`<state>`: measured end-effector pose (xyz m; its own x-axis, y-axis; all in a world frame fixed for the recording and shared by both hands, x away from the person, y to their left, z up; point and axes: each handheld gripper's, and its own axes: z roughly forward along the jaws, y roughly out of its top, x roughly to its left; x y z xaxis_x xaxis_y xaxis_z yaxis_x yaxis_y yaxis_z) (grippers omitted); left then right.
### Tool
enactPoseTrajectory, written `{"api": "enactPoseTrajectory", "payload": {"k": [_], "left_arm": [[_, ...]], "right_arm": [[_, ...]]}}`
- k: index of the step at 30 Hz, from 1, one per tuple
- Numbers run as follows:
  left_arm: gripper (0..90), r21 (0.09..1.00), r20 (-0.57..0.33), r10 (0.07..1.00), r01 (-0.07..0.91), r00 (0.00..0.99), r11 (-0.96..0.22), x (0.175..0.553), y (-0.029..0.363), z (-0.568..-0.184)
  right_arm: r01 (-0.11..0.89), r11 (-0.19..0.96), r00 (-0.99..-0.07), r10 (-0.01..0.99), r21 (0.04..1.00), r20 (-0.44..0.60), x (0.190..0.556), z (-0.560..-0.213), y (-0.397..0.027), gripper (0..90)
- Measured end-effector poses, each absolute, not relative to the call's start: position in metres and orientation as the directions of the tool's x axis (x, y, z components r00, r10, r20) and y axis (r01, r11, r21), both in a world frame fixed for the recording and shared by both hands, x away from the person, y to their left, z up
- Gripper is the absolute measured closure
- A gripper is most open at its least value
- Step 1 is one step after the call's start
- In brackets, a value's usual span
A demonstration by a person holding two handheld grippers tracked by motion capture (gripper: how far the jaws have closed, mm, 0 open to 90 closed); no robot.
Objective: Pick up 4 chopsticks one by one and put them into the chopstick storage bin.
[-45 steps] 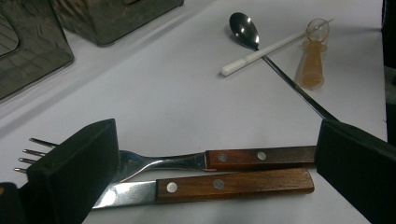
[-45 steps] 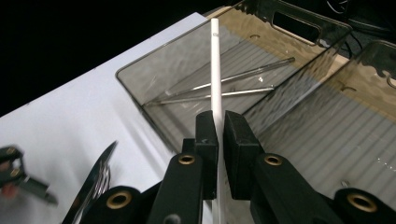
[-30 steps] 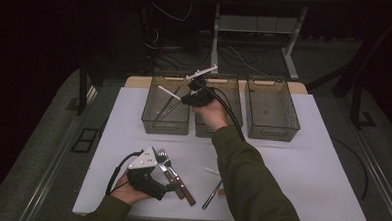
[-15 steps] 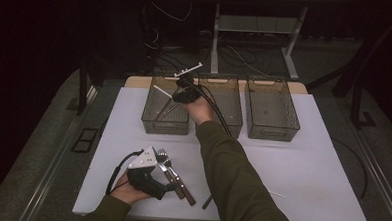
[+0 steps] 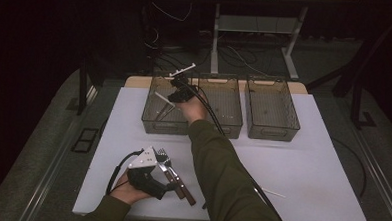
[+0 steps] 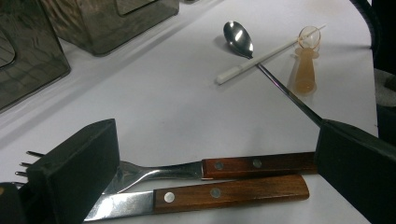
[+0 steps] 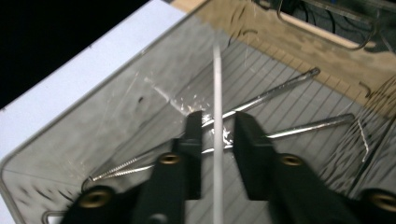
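Right tool (image 7: 217, 128) just opening around white stick (image 7: 217, 84) inside left bin (image 5: 151, 119); left tool (image 6: 215, 163) apart.

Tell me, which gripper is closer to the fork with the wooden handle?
Left. The left gripper sits right over the fork; the right gripper is far off, above the left bin.

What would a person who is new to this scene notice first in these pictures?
First, the right gripper reaching over the left bin at the far side of the table, with a thin white stick between its jaws, which have just been opening. Next, near the front edge, the left gripper rests at a wooden-handled fork and knife lying side by side.
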<state>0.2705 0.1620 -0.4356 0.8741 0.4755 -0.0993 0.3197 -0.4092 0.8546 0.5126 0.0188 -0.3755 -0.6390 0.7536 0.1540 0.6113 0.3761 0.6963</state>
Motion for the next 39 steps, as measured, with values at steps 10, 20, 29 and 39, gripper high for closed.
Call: {"api": "enactPoseTrajectory", "payload": {"k": [10,20,29,39], "left_arm": [[0.0,0.854,-0.1,0.48,0.323,0.872,-0.408,0.27,0.162,-0.436],[0.0,0.851,-0.097,0.478,0.321,0.873,-0.415,0.27,0.162,-0.436],[0.0,0.852,-0.096,0.481,0.322,0.872,-0.413,0.27,0.161,-0.436],[0.0,0.843,-0.096,0.488,0.332,0.867,-0.424,0.271,0.161,-0.438]], "right_arm": [[0.605,0.354,-0.651,0.735,0.713,0.187,0.507,-0.365,0.007,59.2],[0.561,0.343,-0.702,0.68,0.753,0.212,0.484,-0.356,-0.024,50.7],[0.513,0.353,-0.761,0.608,0.783,0.225,0.456,-0.348,-0.064,39.6],[0.453,0.364,-0.805,0.559,0.813,0.198,0.42,-0.341,-0.116,39.4]]}}
